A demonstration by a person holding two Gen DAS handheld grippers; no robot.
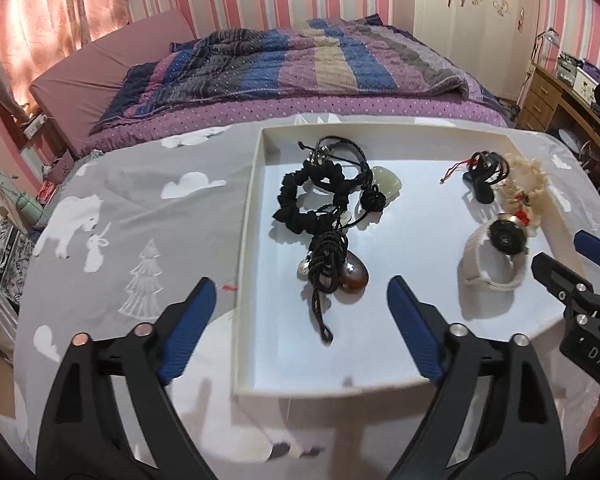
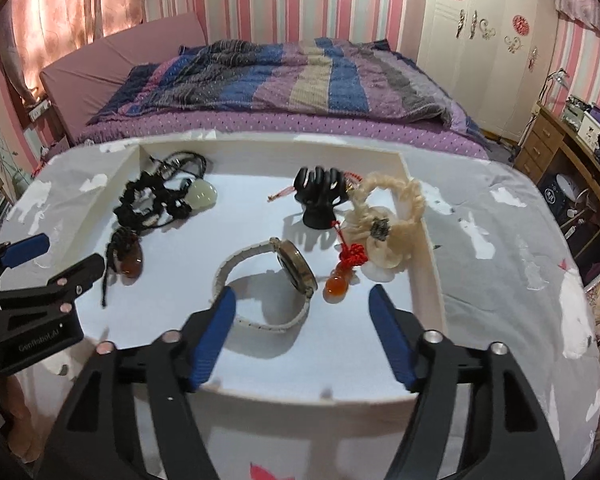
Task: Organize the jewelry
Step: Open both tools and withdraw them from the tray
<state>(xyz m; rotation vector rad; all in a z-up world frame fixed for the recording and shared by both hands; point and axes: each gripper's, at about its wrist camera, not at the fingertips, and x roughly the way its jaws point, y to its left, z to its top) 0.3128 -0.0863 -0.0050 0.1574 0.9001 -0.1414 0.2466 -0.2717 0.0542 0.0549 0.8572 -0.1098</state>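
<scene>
A shallow white tray [image 1: 256,184] [image 2: 432,256] on the table holds jewelry. At its left lie a black scrunchie [image 1: 312,196] [image 2: 148,200], a pale jade pendant [image 1: 386,179] [image 2: 204,192] and an amber pendant on black cord [image 1: 352,276] [image 2: 130,260]. At its right lie a white-strap watch [image 1: 496,256] [image 2: 272,284], a black claw clip [image 1: 482,180] [image 2: 320,196], a cream scrunchie [image 2: 392,208] and a red-knot charm [image 2: 340,280]. My left gripper [image 1: 300,296] is open and empty just before the amber pendant. My right gripper [image 2: 302,304] is open and empty, over the watch.
The table wears a grey cloth [image 1: 132,208] with white animal prints. A bed with a striped quilt [image 1: 300,64] lies behind it. A wooden desk [image 2: 560,148] stands at the far right and a white wardrobe [image 2: 484,40] beyond.
</scene>
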